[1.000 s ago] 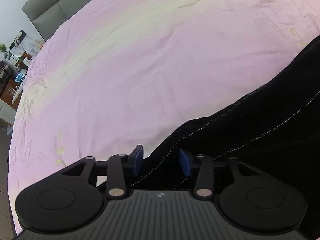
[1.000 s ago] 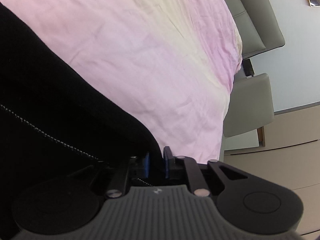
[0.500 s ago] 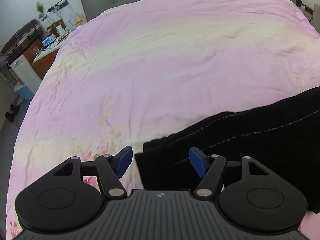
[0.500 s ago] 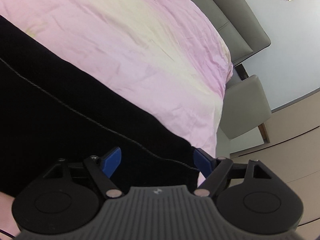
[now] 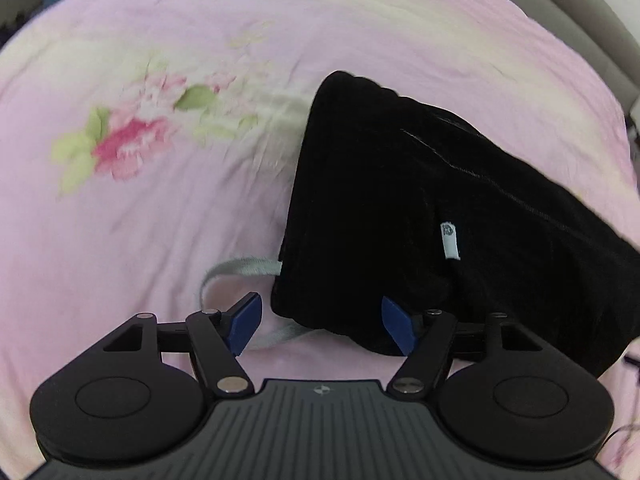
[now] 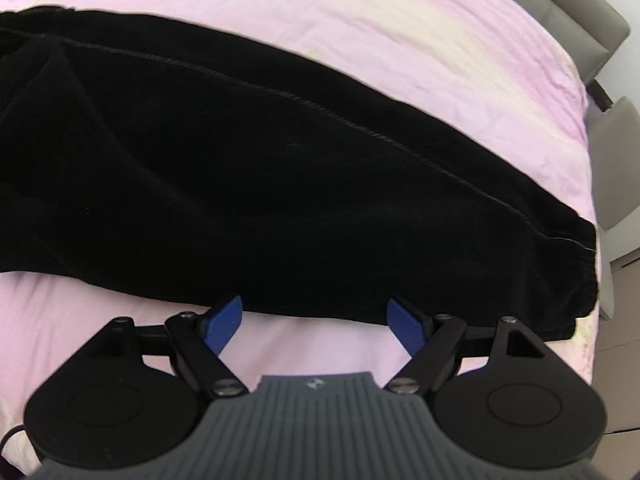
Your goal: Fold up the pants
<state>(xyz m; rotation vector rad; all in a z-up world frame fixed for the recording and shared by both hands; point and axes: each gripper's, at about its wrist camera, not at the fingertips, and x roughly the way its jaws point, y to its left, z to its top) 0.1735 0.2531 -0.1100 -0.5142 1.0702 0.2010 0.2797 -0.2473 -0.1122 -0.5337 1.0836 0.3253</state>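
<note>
Black pants lie flat on the pink bed cover. In the left wrist view I see the waist end, with a white label and a grey drawstring trailing out to the left. My left gripper is open, just before the waist corner, holding nothing. In the right wrist view the pants stretch across the frame, with the leg hems at the right. My right gripper is open and empty, just short of the near edge of the pants.
The pink bed cover has a flower print left of the waist. A grey headboard runs along the far side. Grey upholstered furniture stands beyond the bed's right edge.
Both grippers have let go of the pants and opened wide. Both have drawn back, and the pants now lie flat on the bed.
</note>
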